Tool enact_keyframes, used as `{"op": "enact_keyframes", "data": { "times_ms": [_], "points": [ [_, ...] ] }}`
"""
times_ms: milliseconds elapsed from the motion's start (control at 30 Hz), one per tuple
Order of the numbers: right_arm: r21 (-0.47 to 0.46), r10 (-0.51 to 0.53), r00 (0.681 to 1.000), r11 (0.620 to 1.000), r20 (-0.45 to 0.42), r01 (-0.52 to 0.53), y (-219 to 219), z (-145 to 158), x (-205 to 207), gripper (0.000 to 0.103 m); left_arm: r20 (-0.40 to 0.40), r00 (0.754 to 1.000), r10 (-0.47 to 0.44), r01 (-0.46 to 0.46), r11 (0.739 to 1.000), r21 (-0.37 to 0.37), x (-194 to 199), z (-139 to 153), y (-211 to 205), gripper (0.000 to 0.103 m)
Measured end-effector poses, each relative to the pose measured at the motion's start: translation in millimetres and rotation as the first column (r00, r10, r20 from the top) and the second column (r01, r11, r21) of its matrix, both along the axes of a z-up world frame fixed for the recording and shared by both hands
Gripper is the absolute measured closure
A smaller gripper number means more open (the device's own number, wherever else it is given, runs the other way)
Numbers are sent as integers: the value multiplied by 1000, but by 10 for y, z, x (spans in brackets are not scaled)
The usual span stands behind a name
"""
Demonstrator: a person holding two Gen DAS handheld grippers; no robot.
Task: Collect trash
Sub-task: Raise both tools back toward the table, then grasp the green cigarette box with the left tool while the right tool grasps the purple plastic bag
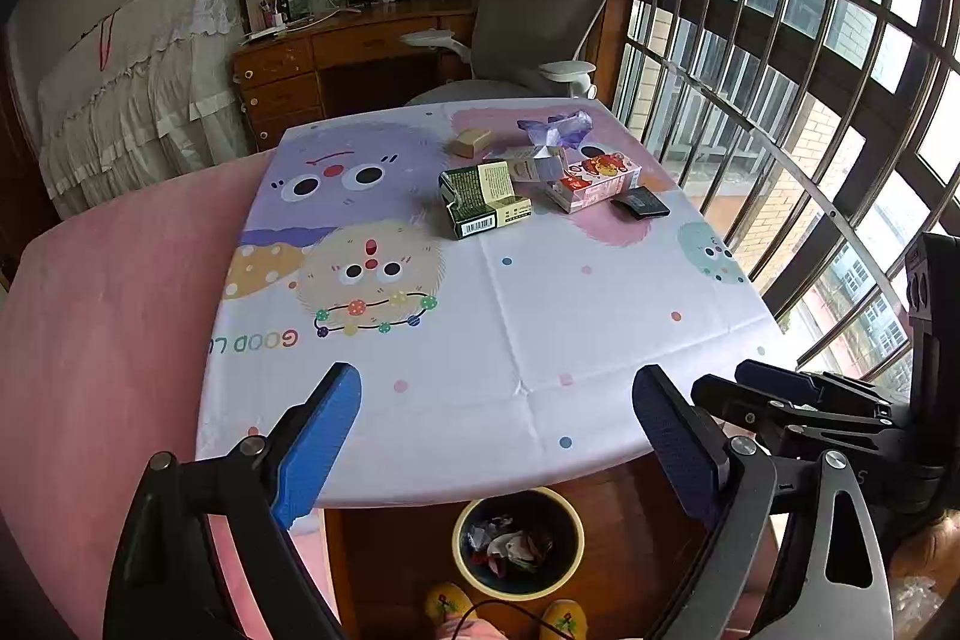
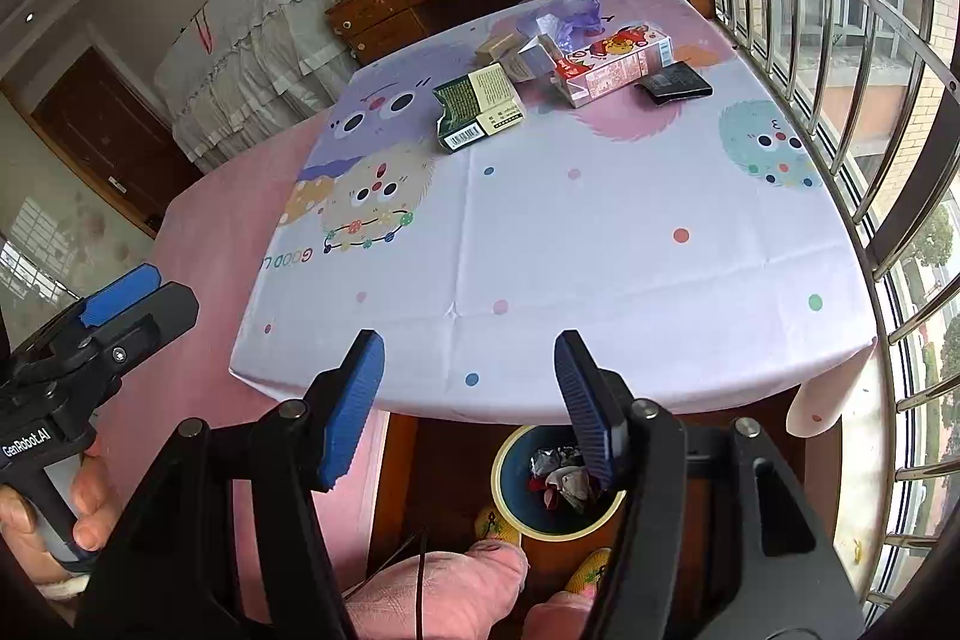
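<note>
Trash lies at the far side of the cartoon tablecloth (image 1: 540, 316) (image 2: 600, 244): a green carton (image 1: 483, 199) (image 2: 477, 106), a pink and red carton (image 1: 594, 181) (image 2: 618, 61), a black packet (image 1: 640, 203) (image 2: 673, 83), a crumpled purple wrapper (image 1: 558, 129) (image 2: 573, 10) and small tan boxes (image 1: 472, 142) (image 2: 510, 51). A bin (image 1: 519, 541) (image 2: 555, 484) holding crumpled trash stands on the floor under the near table edge. My left gripper (image 1: 498, 436) hangs open over that edge, empty. My right gripper (image 2: 471, 400) is open and empty above the bin.
A pink bed (image 1: 108, 328) borders the table on the left. A barred window (image 1: 810, 58) runs along the right. A grey chair (image 1: 528, 22) and wooden desk (image 1: 336, 52) stand behind the table. The person's slippered feet (image 1: 504, 616) are beside the bin.
</note>
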State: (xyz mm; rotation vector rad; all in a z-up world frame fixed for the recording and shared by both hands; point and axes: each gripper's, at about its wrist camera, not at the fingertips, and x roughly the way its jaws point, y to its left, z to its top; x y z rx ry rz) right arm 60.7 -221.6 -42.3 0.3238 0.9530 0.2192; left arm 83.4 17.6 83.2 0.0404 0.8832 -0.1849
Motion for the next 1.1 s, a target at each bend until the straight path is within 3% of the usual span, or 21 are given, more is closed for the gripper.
{"op": "enact_keyframes", "data": {
  "times_ms": [233, 467, 767, 867, 1100],
  "points": [
    [-13, -72, 997, 997, 2, 72, -50, -14, 544, 47, -49, 995, -89, 91, 996, 22, 888, -140, 12, 10],
    [2, -221, 973, 975, -66, 222, 32, -298, 1264, 47, -113, 966, -234, 240, 970, 42, 2248, -436, 107, 10],
    [18, -348, 924, 935, -156, 355, 320, -782, 2200, 47, -260, 881, -396, 401, 915, -36, 3879, -1197, 101, 14],
    [6, -372, 911, 926, -177, 379, 362, -932, 2376, 47, -286, 846, -449, 461, 887, -30, 4153, -1472, -36, 22],
    [-18, -419, 888, 906, -187, 424, 313, -1073, 2673, 47, -326, 767, -552, 570, 820, -47, 4520, -1893, -342, 23]
  ]
}}
